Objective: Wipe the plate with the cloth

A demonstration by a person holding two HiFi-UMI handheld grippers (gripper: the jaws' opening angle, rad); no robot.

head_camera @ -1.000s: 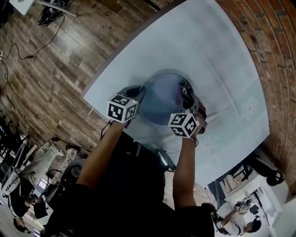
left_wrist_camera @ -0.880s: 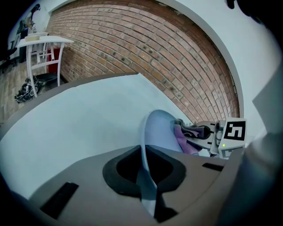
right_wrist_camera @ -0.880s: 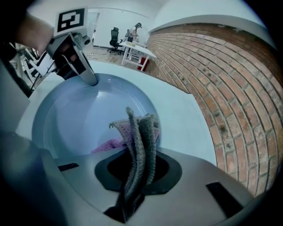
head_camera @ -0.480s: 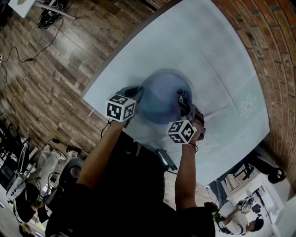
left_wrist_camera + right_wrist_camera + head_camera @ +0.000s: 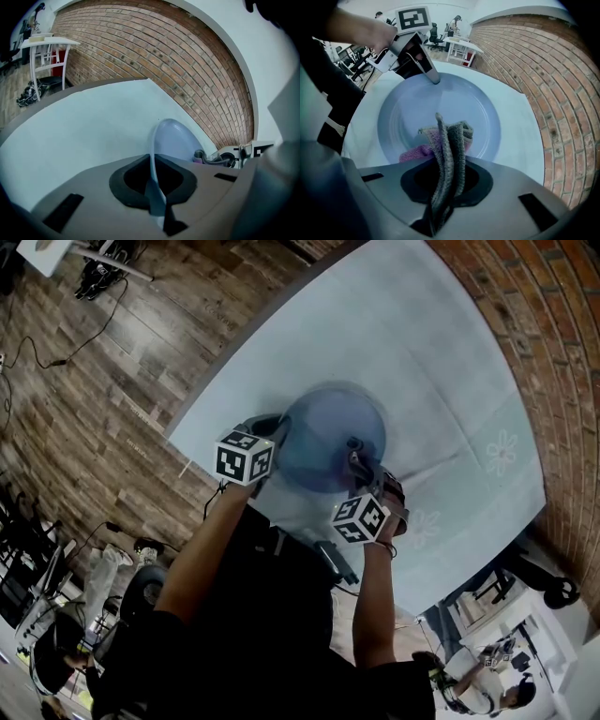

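- The pale-covered table (image 5: 431,352) carried the plate near my edge of it.
- The blue plate (image 5: 323,427) had not shifted. My left gripper (image 5: 278,434) stayed clenched on its rim at the side nearest me, steadying it.
- My right gripper (image 5: 355,450) had slid from the plate's far-right side back toward me across the well, its jaws pinched tight on the cloth. I judged this to be a wiping stroke, so the wipe was under way with part of the surface covered.
- The cloth (image 5: 449,133), grey and pink, was bunched in those jaws, with its lower folds on the plate's well.
- The plate held nothing but that cloth. I saw no food or residue.
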